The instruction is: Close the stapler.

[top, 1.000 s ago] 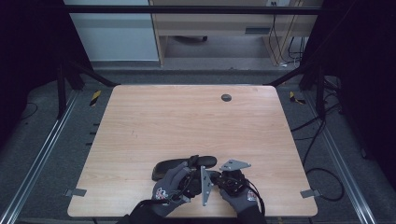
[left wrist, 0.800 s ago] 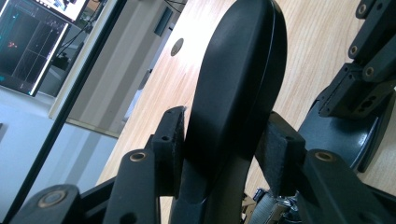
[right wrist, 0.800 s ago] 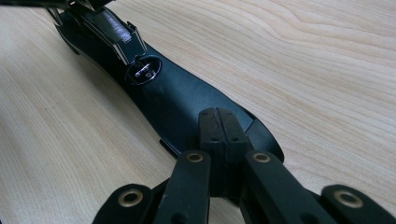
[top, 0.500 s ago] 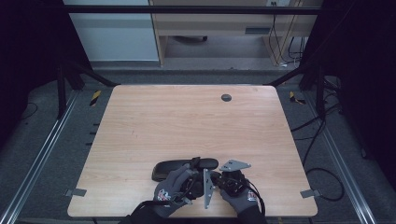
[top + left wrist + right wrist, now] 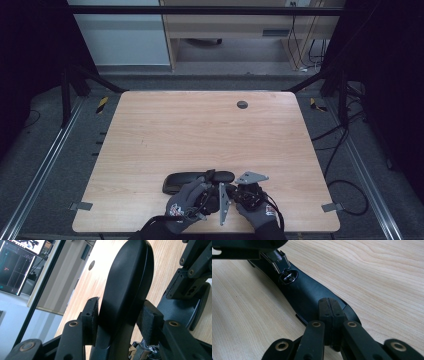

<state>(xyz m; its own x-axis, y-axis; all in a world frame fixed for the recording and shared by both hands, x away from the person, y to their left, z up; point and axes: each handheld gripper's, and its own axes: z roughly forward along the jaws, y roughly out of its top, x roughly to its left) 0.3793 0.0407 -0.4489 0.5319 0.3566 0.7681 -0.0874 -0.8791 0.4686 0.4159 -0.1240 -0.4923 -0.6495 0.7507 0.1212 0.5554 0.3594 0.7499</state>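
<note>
Left gripper [image 5: 117, 322] pinches the black case [image 5: 127, 285] across its width, pads on both flanks, probably to steady it. Right gripper [image 5: 329, 312] has its jaws pressed together, nothing between them, tips resting on the case's near end, looks like it's pushing down or bracing. Case sits at the near edge of the table [image 5: 200, 130], between both hands: long, oval, smooth matte shell, small metal clasp [image 5: 288, 277] midway along. Table is pale wood-grain laminate, with a dark grommet [image 5: 242, 104] at the far side.

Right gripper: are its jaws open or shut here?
Shut. In the right gripper view the right gripper has its two pads pressed flat together, no gap between them, over the long black object on the table.
</note>
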